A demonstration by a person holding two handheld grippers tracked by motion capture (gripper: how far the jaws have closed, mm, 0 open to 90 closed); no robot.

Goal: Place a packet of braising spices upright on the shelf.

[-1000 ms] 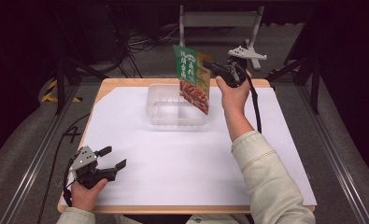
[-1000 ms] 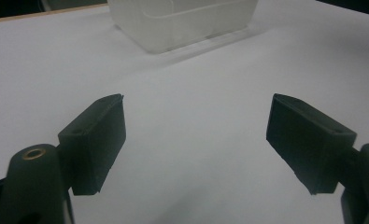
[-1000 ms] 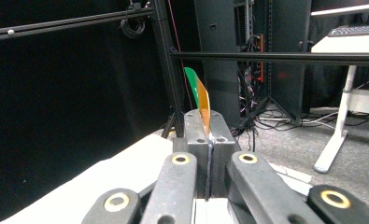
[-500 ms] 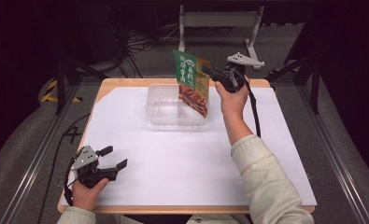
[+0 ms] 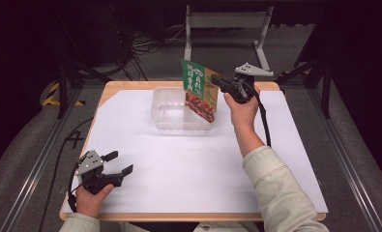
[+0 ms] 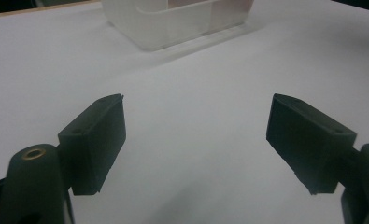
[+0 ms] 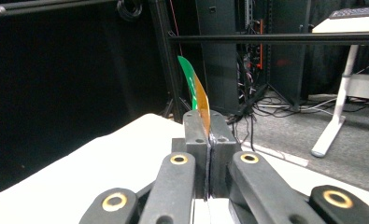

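Observation:
A green and orange snack packet (image 5: pixel 198 94) hangs upright over the right end of a clear plastic tub (image 5: pixel 171 116), its lower edge down by the tub's rim. My right gripper (image 5: pixel 216 81) is shut on the packet's upper right edge. In the right gripper view the jaws are pressed together with the thin packet edge (image 7: pixel 198 93) sticking up between them. My left gripper (image 5: pixel 120 163) rests near the table's front left corner, open and holding nothing. In the left gripper view its black pads (image 6: pixel 98 140) stand far apart above white paper, with the tub (image 6: pixel 173 21) farther ahead.
A white sheet (image 5: pixel 179 164) covers most of the wooden table (image 5: pixel 130 86). A cable (image 5: pixel 263 121) trails from the right gripper along the forearm. Dark floor, stands and cables surround the table; a white frame (image 5: pixel 227 21) stands behind it.
The right gripper has sunk a little with the packet, bringing its lower edge closer to the tub. The left gripper has stayed where it was.

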